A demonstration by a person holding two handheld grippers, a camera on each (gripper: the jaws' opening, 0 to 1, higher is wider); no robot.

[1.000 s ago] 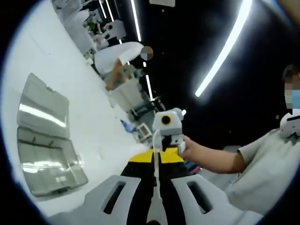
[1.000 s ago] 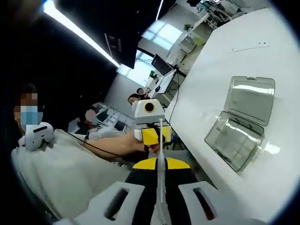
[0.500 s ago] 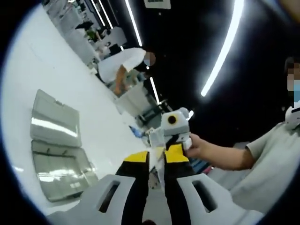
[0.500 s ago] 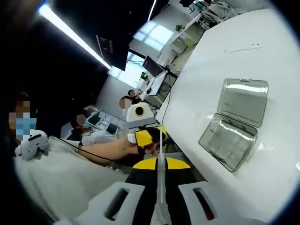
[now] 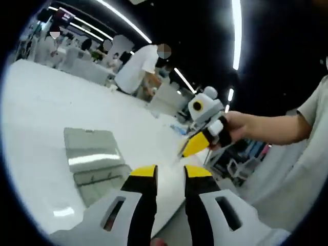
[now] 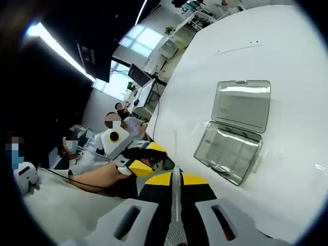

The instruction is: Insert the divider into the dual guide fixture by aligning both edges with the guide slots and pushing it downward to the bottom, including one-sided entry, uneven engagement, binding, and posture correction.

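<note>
My right gripper [image 6: 176, 178] is shut on a thin pale divider [image 6: 176, 154] that stands edge-on between its yellow-tipped jaws. My left gripper [image 5: 170, 172] is open, its jaws apart with nothing between them. A clear plastic box [image 6: 229, 152] with inner compartments lies on the white table [image 6: 287, 61], its lid [image 6: 241, 105] folded back flat. In the left gripper view the box [image 5: 95, 160] sits just beyond my left jaws. A hand holds the right gripper [image 5: 195, 146] in the air to the upper right. The left gripper [image 6: 147, 158] hovers off the table's near edge, left of the divider.
The white table [image 5: 36, 113] stretches wide around the box, and its near edge runs close to both grippers. A person in white [image 5: 136, 66] bends over a far bench. Other people [image 6: 110, 120] sit at desks beyond the table.
My left gripper has opened and let go of the divider, then drawn apart from the right gripper. The right gripper keeps hold of it. Both views have swung toward the table and box.
</note>
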